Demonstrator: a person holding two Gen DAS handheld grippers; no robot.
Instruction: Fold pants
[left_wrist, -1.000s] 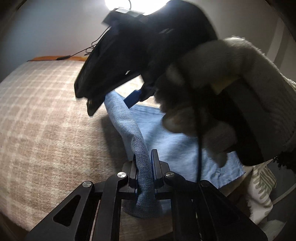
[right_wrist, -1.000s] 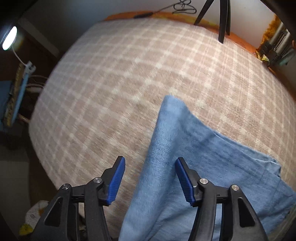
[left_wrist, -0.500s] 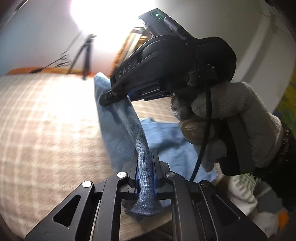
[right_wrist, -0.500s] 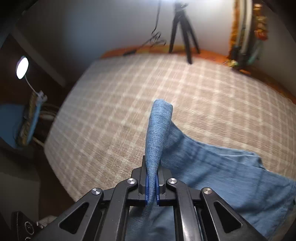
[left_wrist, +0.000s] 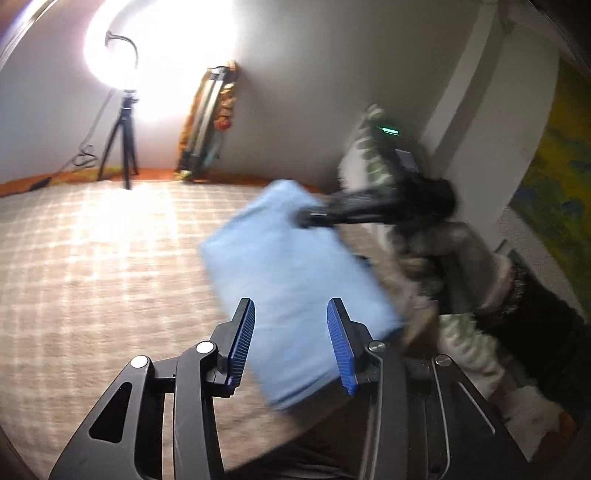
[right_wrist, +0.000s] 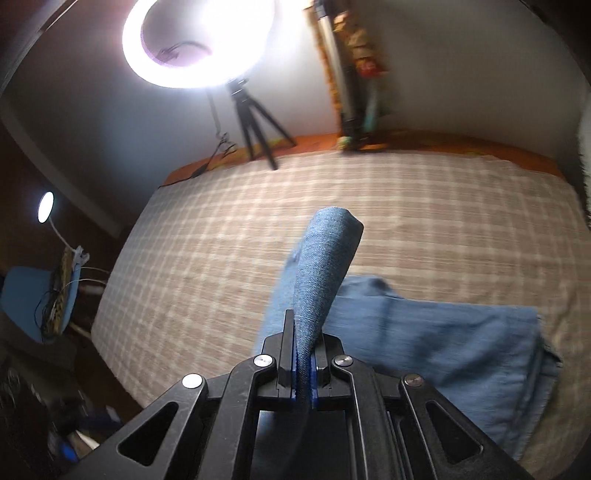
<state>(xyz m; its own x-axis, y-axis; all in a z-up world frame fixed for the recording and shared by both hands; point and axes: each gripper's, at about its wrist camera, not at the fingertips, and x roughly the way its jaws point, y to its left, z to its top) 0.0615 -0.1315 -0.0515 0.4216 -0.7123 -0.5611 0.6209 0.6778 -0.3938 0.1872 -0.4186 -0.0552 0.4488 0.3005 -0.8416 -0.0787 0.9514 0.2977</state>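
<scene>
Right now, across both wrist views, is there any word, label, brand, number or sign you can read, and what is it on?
No readable text in either view.
The right gripper, seen from the left wrist view, is too blurred by motion to show any marking; only a green light on it.
The pants, bed cover, ring light and left gripper carry no visible lettering.

Pants (right_wrist: 424, 339) on bed (right_wrist: 207, 258)

A lit ring light (right_wrist: 199, 44) on a tripod (right_wrist: 255, 118) stands behind the plaid-covered bed (right_wrist: 424, 206), with a small lamp (right_wrist: 46, 207) at the left.
</scene>
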